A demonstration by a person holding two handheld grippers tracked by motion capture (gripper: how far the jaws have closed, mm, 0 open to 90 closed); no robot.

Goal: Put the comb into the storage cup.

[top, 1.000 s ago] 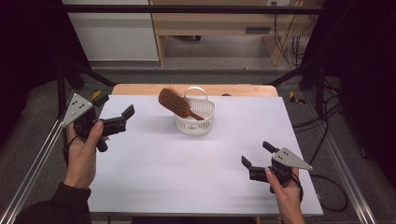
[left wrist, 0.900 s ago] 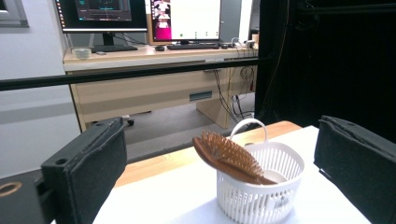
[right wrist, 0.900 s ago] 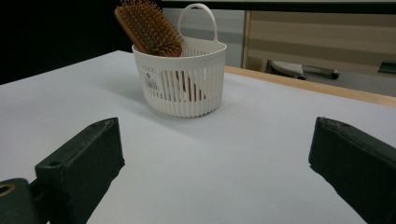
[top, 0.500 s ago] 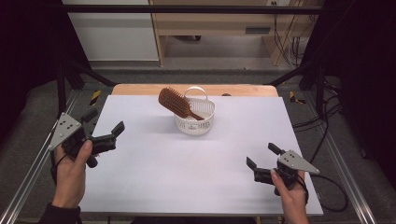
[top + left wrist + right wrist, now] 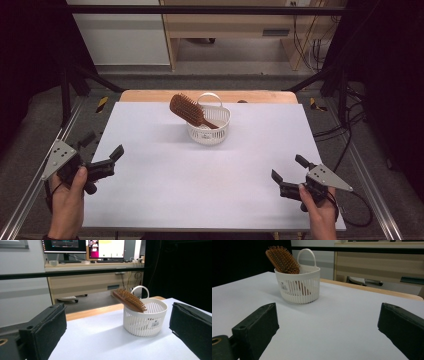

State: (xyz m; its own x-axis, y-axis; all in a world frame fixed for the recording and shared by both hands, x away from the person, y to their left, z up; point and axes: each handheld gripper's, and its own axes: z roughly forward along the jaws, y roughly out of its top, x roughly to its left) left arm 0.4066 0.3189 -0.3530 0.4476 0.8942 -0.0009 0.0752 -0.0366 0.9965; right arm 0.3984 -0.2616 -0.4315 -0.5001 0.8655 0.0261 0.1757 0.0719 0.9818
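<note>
Jaws of both the left gripper [image 5: 102,153] and right gripper [image 5: 289,175] gape empty at the table's [image 5: 150,200] near corners, well apart from the hairbrush [image 5: 189,110] leaning in the white basket [image 5: 210,131] toward its far edge

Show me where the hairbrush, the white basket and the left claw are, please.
hairbrush [image 5: 186,108], high view, bristle head.
white basket [image 5: 209,135], high view, front wall.
left claw [image 5: 102,153], high view, between its fingertips.

The basket [image 5: 209,124] stands on the surface [image 5: 165,200] toward its far edge. In the basket, the hairbrush [image 5: 190,110] leans tilted, its head jutting over the basket's left rim.
</note>
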